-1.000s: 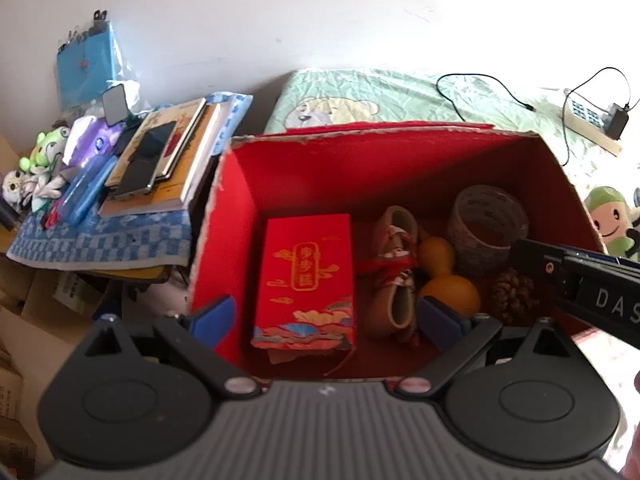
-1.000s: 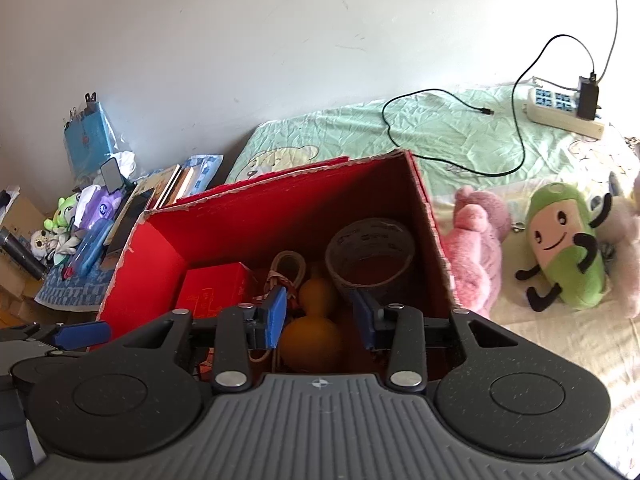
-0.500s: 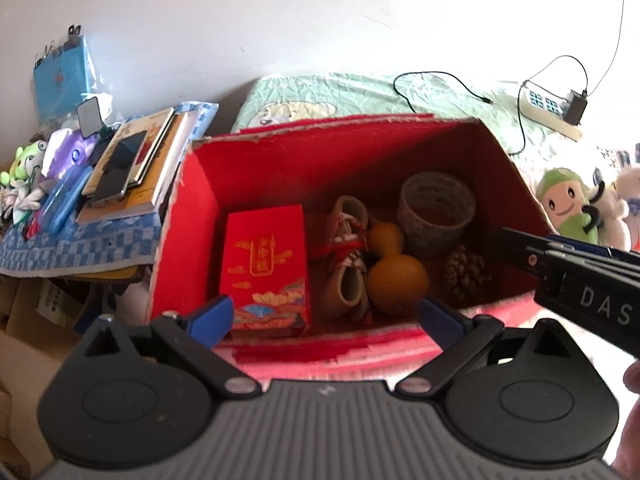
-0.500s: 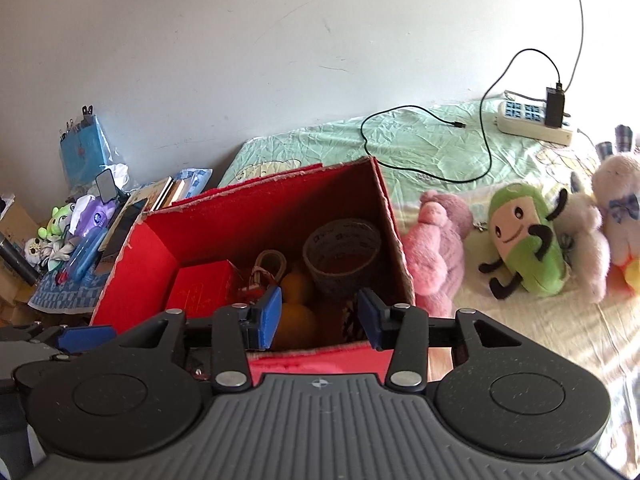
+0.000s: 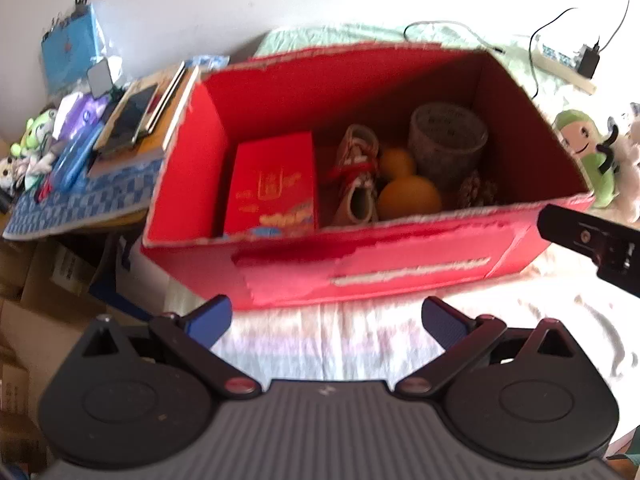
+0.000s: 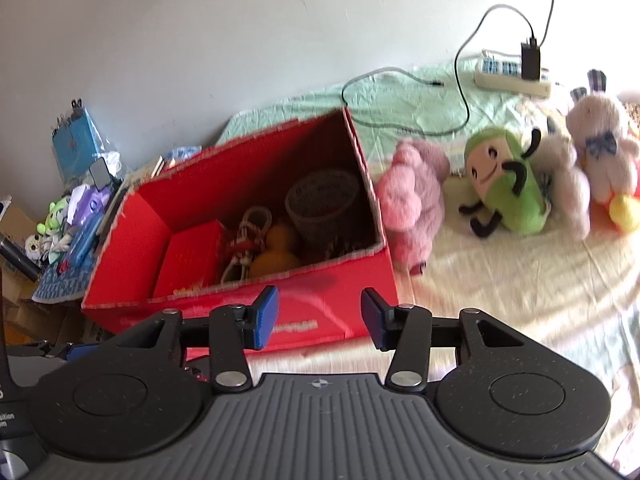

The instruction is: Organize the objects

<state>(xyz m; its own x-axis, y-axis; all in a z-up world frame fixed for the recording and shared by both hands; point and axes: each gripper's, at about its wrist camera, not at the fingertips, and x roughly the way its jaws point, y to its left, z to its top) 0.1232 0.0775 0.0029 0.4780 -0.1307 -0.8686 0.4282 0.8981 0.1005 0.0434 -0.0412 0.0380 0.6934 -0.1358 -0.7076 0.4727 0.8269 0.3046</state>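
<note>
A: Where's the red box point(image 5: 400, 268)?
B: Centre frame on the bed, holding a gourd point(image 5: 408, 198), a woven cup point(image 5: 446, 140) and a red packet point(image 5: 272, 184).
A: Grippers?
B: Left gripper point(image 5: 326, 320) spread wide, empty. Right gripper point(image 6: 319, 318) jaws opening, nothing between.

Left wrist camera looked steeply down along its fingers point(image 5: 208, 322) from near the red box point(image 5: 360, 272), facing its long front wall and open interior. Right wrist camera sat further right, tilted less steeply, facing the box point(image 6: 320, 300) at an angle, with the plush toys point(image 6: 504, 184) beyond. Both views shared the box, the power strip point(image 6: 512, 78) and the cluttered side table point(image 5: 80, 200).
</note>
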